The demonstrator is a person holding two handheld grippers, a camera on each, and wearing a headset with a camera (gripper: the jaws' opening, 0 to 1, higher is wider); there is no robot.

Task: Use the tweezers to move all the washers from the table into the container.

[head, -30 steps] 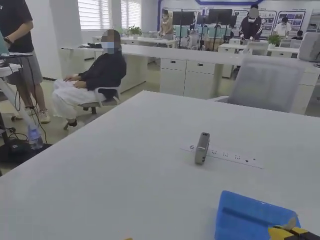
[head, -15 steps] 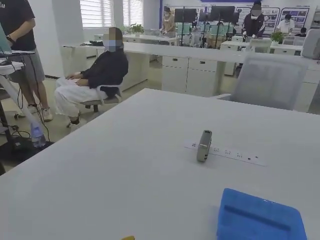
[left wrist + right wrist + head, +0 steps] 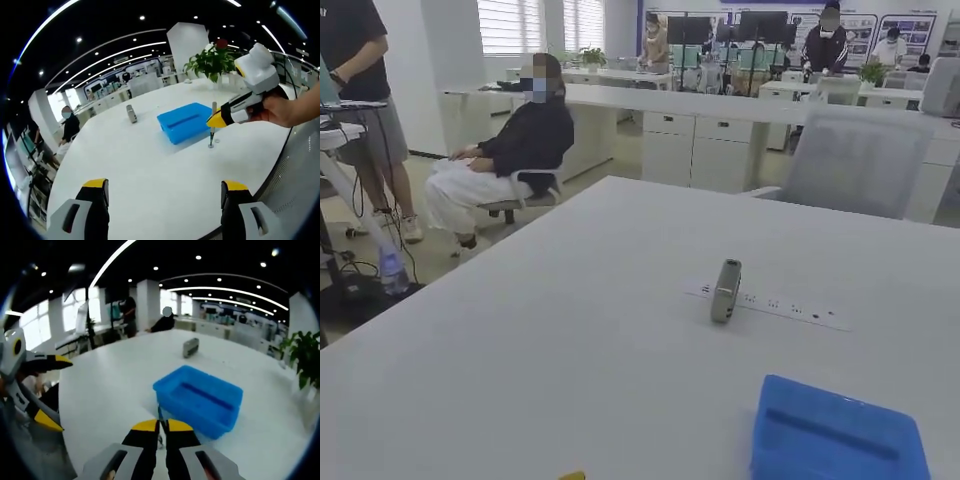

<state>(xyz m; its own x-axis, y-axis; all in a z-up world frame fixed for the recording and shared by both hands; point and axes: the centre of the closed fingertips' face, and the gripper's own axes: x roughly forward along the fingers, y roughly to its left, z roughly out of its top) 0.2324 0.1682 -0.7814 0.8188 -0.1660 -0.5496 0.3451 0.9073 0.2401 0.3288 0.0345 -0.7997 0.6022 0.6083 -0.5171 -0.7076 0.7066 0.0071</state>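
Observation:
The blue container (image 3: 840,440) stands on the white table near its front right, also seen in the left gripper view (image 3: 185,121) and close ahead in the right gripper view (image 3: 197,400). My right gripper (image 3: 160,426) is shut on thin metal tweezers (image 3: 160,416). From the left gripper view, the right gripper (image 3: 216,120) holds the tweezers (image 3: 213,131) upright, tip down on the table just right of the container. A tiny object sits at that tip, too small to name. My left gripper (image 3: 164,192) stands open and empty, well short of the container.
A grey device (image 3: 725,290) stands on a white power strip (image 3: 790,310) beyond the container. A potted plant (image 3: 212,60) is at the table's far end. A seated person and a standing person are off the table's left.
The yellow-and-black gripper tip that showed by the container's lower right corner one second ago has left the head view. The head camera has tilted slightly.

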